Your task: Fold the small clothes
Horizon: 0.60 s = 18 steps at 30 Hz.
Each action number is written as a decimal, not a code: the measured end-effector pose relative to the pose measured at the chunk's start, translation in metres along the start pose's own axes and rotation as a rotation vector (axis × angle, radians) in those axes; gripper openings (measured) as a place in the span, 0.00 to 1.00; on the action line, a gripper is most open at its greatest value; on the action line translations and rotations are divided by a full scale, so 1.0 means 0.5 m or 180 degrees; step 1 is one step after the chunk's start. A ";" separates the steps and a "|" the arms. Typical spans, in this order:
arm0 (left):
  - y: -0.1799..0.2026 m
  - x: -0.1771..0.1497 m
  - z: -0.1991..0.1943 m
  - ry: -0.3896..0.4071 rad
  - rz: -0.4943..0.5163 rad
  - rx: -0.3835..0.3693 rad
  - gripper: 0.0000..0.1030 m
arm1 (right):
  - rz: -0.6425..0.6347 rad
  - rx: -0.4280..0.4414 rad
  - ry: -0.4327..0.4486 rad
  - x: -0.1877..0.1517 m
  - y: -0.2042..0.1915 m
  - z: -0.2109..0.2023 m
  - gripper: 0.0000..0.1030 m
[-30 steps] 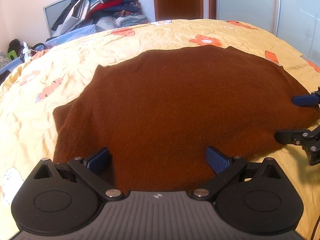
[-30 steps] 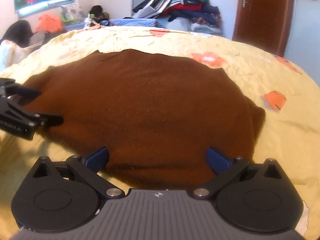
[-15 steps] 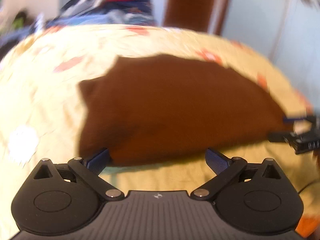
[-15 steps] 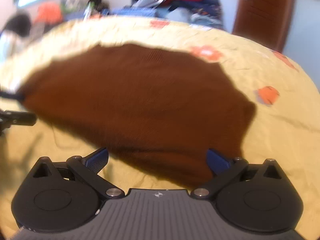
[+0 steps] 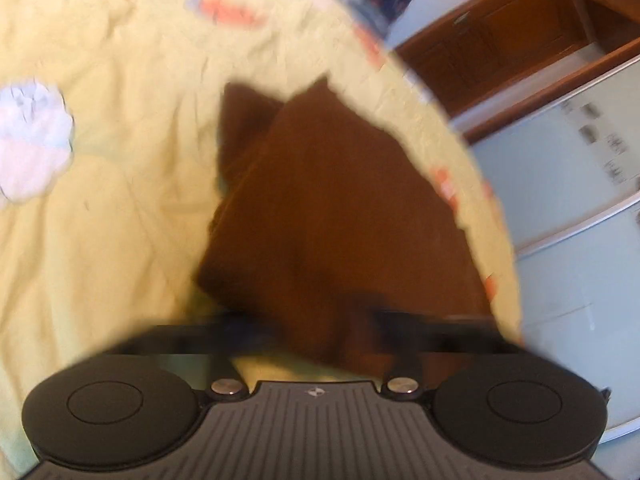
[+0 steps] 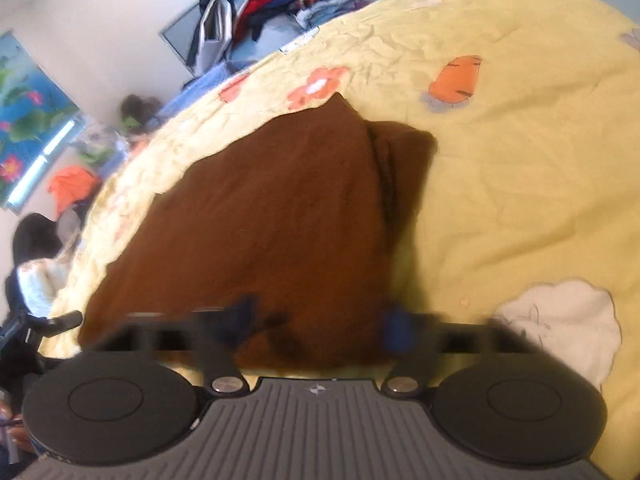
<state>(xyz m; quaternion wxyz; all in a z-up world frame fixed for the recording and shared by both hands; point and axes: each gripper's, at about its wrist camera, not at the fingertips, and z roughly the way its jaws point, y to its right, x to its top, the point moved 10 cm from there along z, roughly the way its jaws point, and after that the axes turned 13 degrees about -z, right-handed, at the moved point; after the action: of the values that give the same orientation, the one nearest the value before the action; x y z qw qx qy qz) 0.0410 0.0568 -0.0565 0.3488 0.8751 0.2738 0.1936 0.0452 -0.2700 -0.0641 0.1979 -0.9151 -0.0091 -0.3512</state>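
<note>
We see a brown sweater (image 5: pixel 336 216) lying on a yellow bedspread (image 5: pixel 112 240) printed with orange flowers, its near hem bunched up right at both grippers. The left gripper (image 5: pixel 320 332) is heavily blurred, but its fingers look pressed together with brown fabric gathered between them — a pinch on the hem. The right gripper (image 6: pixel 320 328) has its blue-padded fingers (image 6: pixel 394 330) closing, with the sweater's near edge between them; they stand a little apart, and whether the pads already press the cloth we cannot tell. In the right view a sleeve (image 6: pixel 404 160) is folded along the sweater's side, and a pile of clothes (image 6: pixel 256 4) sits beyond the bed.
</note>
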 end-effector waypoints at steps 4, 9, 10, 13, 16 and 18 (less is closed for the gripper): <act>-0.007 -0.013 -0.030 0.0124 0.0017 0.0062 0.05 | -0.0185 0.0102 0.0013 0.020 -0.010 -0.028 0.20; -0.045 -0.032 -0.040 0.0136 0.0087 0.0101 0.04 | -0.0542 -0.0258 -0.0092 0.015 0.029 -0.042 0.17; -0.044 -0.031 -0.044 0.0111 0.0105 0.0114 0.06 | -0.0559 -0.0252 -0.0130 0.003 0.034 -0.034 0.23; -0.010 -0.022 -0.090 0.0185 0.0419 -0.0013 0.09 | -0.0521 -0.0125 -0.0121 0.005 0.018 -0.054 0.71; 0.023 0.033 -0.148 0.0507 0.0759 0.0091 0.68 | -0.0647 -0.0227 0.0187 0.046 0.013 -0.092 0.89; 0.048 0.097 -0.182 0.1034 0.0887 0.0210 1.00 | -0.0659 -0.0282 0.0246 0.084 0.026 -0.097 0.87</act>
<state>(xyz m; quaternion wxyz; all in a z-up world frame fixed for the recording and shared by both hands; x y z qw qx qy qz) 0.0388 0.1180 0.0299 0.2412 0.8728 0.2090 0.3694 0.0478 -0.3052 -0.0089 0.1201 -0.9029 -0.0803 -0.4048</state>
